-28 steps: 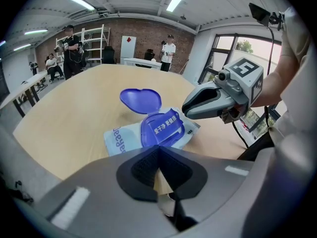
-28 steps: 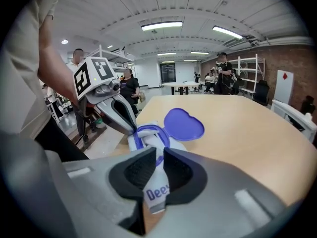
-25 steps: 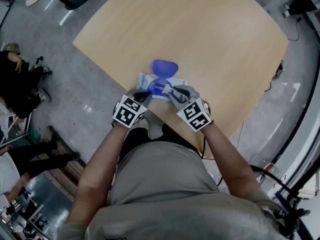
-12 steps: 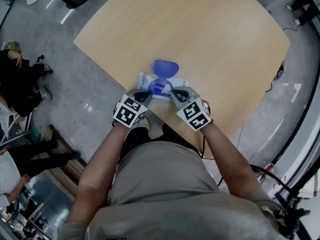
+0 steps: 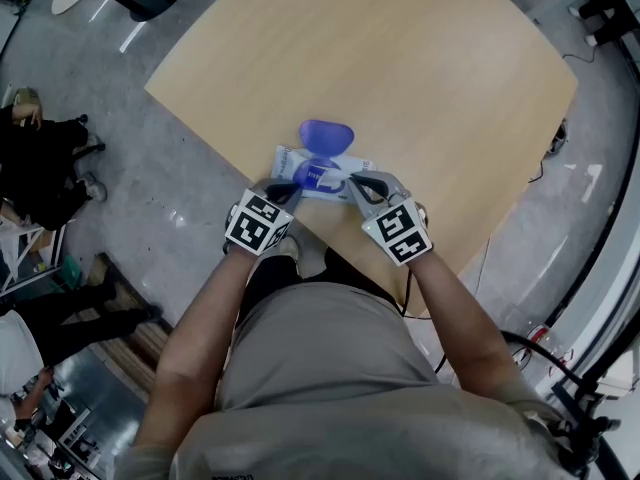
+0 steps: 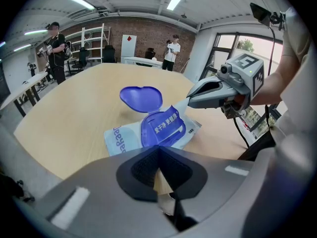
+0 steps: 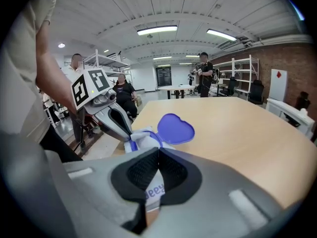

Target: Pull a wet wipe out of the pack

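**Wipe Extraction: Grip Points and Handling**

The pack (image 6: 118,139) is lying on the table (image 5: 400,68), near the edge closest to the person, with its blue lid (image 6: 141,97) flipped open. At the opening, the left gripper (image 7: 130,133) is holding its jaws together on what appears to be a white fold of wet wipe (image 7: 142,136). The right gripper (image 6: 190,99) is pinching the pack's end with its jaws shut, and that corner is sitting slightly raised.

The wipe is probably going to handle as a light, limp, damp sheet that may tear or drag the next sheet out. The soft film pack is likely to slide unless anchored. The best hold on the wipe is its protruding fold, drawn straight up, with the pack restrained at its sealed end.
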`<state>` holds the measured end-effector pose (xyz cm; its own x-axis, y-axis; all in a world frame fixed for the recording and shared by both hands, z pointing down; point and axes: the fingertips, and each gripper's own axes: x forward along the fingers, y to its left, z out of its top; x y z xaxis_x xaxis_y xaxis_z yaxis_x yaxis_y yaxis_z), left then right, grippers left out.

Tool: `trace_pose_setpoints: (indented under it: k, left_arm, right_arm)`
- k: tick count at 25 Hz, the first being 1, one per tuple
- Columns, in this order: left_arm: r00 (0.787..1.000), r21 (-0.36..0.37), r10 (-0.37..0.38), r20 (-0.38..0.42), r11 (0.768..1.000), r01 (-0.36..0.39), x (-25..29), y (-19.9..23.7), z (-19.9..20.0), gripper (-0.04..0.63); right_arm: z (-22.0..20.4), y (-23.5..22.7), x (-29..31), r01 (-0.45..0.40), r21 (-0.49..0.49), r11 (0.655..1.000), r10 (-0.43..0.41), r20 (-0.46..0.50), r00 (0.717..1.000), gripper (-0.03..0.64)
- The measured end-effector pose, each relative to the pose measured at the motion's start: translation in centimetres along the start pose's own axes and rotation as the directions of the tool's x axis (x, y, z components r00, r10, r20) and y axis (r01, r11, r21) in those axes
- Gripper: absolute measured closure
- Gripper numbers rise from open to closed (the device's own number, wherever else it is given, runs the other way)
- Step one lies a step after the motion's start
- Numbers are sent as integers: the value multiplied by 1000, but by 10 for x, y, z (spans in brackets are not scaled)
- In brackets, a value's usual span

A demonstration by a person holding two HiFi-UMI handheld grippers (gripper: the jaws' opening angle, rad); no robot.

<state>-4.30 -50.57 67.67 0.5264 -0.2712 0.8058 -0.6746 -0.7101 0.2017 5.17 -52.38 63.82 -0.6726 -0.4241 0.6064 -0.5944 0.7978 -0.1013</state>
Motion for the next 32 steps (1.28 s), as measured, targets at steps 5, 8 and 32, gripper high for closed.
trace_pose_setpoints:
  k: [5, 8, 32]
  left_arm:
    - [1000, -2, 6, -2, 1000, -6, 3, -1, -1, 591]
    - [1000, -4, 8, -2, 1000, -8, 4, -2, -1, 591]
    - [998, -23, 46, 34, 999, -46, -9, -8, -2, 591]
  right_arm:
    - [1, -14, -16, 37, 11, 999, -37, 19, 999, 615]
    - [2, -21, -25, 56, 13, 998, -56, 32, 998, 615]
    - [74, -24, -119, 189, -4, 982, -183, 230, 956, 615]
